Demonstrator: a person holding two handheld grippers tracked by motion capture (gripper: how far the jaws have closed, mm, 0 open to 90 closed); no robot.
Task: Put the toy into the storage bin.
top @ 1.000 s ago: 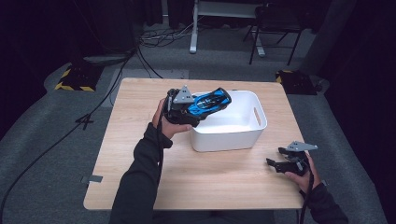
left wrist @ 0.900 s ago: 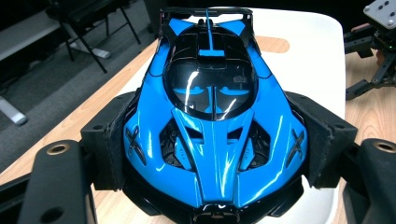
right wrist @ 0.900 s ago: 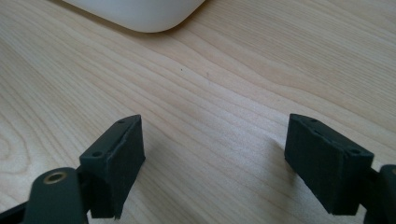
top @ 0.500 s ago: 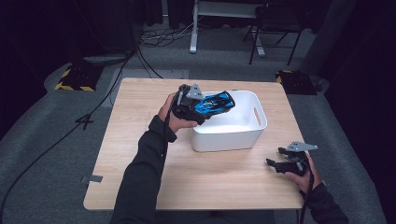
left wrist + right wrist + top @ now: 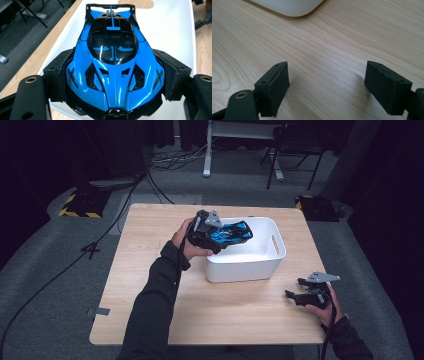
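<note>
Left gripper [image 5: 212, 236] first: its jaws are clamped on the flanks of a blue and black toy car [image 5: 113, 65], the pads [image 5: 58, 75] pressing in on both sides near the nose, tail wing pointing away. From the high view the toy car [image 5: 231, 232] hangs in the air over the near-left part of the white bin [image 5: 274, 251], just above the rim and not touching it, nose toward the hand. The bin sits on the far right half of the wooden table [image 5: 145, 265], and the part of its floor that shows looks bare.

Over on the near right, the right gripper [image 5: 296, 289] sits low by the table's edge, jaws spread wide with nothing between them, just wood grain in its own view and a corner of the bin [image 5: 289, 6] beyond.

My read: this is the carry-and-drop step, car headed into the bin. Next calls for lowering it past the rim, keeping that wing clear of the wall, then parting the jaws once the wheels rest on the floor.
</note>
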